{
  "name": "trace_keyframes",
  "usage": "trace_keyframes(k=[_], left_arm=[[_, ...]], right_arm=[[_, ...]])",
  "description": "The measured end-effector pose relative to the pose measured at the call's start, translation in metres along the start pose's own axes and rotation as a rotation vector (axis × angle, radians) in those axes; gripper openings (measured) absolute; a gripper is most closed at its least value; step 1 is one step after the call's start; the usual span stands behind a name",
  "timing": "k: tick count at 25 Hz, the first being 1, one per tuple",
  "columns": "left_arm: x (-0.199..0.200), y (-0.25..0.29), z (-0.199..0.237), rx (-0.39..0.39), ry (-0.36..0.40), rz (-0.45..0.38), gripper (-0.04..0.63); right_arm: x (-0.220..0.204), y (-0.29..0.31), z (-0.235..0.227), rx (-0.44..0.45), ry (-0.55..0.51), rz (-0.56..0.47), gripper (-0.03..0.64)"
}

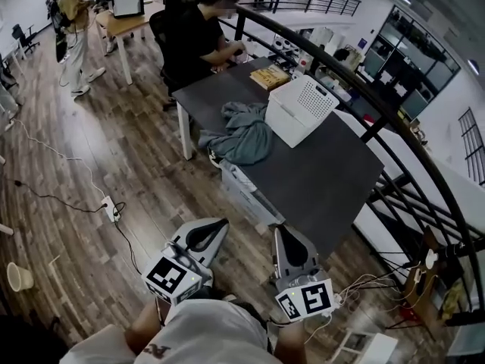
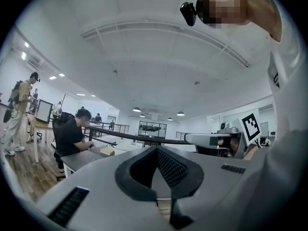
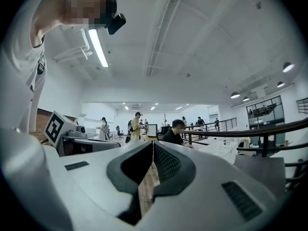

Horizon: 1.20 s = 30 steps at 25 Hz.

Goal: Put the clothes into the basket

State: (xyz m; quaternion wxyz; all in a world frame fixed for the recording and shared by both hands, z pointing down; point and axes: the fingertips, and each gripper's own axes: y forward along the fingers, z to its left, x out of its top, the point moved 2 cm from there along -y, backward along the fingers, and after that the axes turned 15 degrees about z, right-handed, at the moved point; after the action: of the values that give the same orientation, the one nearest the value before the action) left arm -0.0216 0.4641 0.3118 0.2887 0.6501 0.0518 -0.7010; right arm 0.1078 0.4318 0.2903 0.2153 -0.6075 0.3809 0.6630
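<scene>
Both grippers are held level, well short of the table point(image 1: 326, 174).

- Left gripper point(image 1: 214, 227): jaws together, nothing between them.
- Right gripper point(image 1: 286, 235): jaws together, likewise empty.
- Clothes point(image 1: 244, 133): a teal heap at the table's left edge, part hanging over it, just beside the white basket point(image 1: 301, 111).

Risks noted:
- The jaws must part before contact, or they will likely shove the heap off the edge onto the floor.
- A pinch on one fold may leave the rest trailing over the basket rim.
- The basket looks light and may slide if bumped
</scene>
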Motion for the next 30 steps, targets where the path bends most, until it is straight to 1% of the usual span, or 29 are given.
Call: trace_keyframes(k=[4,8,12,17,23,27,30], left_arm=[[0.01,0.009,0.017,-0.027,0.021,0.005,-0.006],[0.016,0.023,0.028,-0.042,0.009,0.006,-0.008],[0.018,0.045,0.045,-0.026,0.0,0.016,-0.006],[0.027,0.069,0.059,0.018,-0.026,0.009,-0.008],[0.049,0.104,0.059,0.05,-0.028,-0.008,-0.006],[0.055,0.123,0.055,0.065,-0.028,0.016,-0.008],[0.058,0.133,0.058,0.087,-0.033,0.002,-0.006]], right_arm=[[0.012,0.016,0.0,-0.013,-0.003,-0.021,0.02],[0.014,0.029,-0.007,-0.01,-0.007,-0.007,0.02],[0.012,0.051,-0.028,0.0,0.008,0.001,0.02],[0.015,0.072,-0.058,0.036,0.024,-0.015,0.02],[0.028,0.084,-0.094,0.067,-0.023,-0.041,0.02],[0.032,0.091,-0.112,0.087,-0.052,-0.045,0.02],[0.032,0.098,-0.122,0.106,-0.054,-0.042,0.02]])
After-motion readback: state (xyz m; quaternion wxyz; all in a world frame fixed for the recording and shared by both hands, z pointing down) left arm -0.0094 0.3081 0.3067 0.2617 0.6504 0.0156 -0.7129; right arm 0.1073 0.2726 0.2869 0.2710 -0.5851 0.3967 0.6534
